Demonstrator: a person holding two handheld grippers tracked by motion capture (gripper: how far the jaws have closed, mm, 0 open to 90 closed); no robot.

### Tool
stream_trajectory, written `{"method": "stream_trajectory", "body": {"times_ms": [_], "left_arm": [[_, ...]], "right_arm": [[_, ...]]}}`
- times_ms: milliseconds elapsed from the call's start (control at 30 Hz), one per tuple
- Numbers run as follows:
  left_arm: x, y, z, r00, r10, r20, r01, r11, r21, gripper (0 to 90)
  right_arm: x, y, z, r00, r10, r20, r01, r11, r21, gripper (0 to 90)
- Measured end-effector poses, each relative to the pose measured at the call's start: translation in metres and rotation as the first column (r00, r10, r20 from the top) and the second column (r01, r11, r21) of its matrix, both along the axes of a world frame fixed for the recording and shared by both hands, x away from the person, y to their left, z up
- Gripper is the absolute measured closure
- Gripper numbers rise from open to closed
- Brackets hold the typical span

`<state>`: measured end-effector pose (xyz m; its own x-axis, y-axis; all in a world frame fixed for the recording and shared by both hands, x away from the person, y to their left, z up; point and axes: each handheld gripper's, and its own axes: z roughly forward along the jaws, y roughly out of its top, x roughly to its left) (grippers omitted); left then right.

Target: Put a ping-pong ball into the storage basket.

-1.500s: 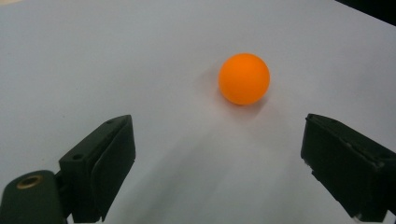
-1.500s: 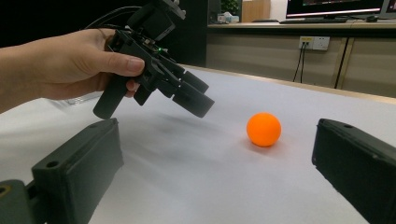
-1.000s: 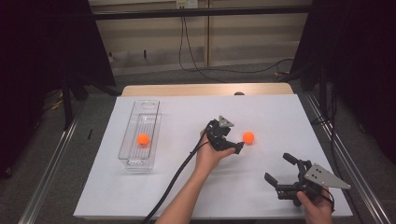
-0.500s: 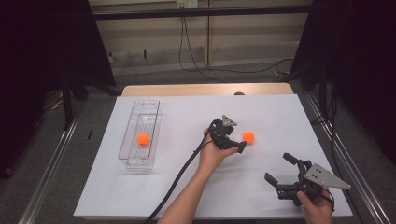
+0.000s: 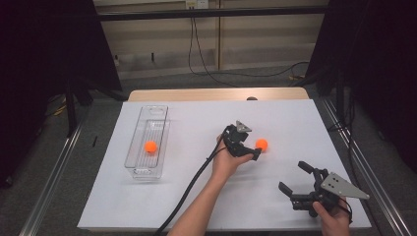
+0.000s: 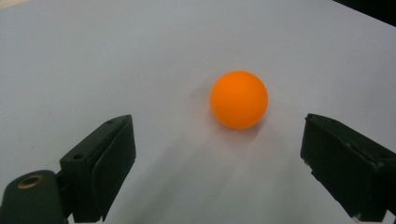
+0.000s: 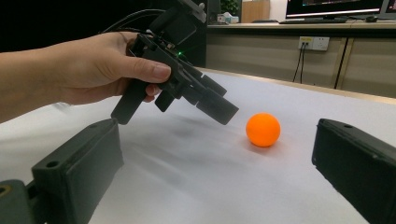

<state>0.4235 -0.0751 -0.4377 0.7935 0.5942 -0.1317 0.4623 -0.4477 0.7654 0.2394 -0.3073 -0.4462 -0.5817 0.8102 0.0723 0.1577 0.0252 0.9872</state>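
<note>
An orange ball lies on the white table top right of centre. My left gripper is held just left of it, pointing at it, open. In the left gripper view the ball sits a short way ahead of the wide-apart jaws of my left gripper, slightly right of their middle and untouched. A second orange ball rests inside the clear tray at the left. My right gripper stands open near the front right. It faces the ball and the left gripper, and its own jaws hold nothing.
A black cable trails from the left gripper along the forearm to the front edge. The white sheet covers a wooden table whose far edge shows. Metal frame rails run along both sides.
My left gripper has edged a little to the right, closer to the loose orange ball. The right gripper and both balls have stayed put.
</note>
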Motion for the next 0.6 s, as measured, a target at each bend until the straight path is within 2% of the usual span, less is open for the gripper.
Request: {"method": "stream_trajectory", "body": {"times_ms": [600], "left_arm": [[0.003,-0.0094,-0.0044,1.0,0.0,-0.001,0.0,1.0,0.007,10.4]], "right_arm": [[-0.0001,-0.0001,0.0001,1.0,0.001,0.002,-0.001,1.0,0.0,1.3]]}}
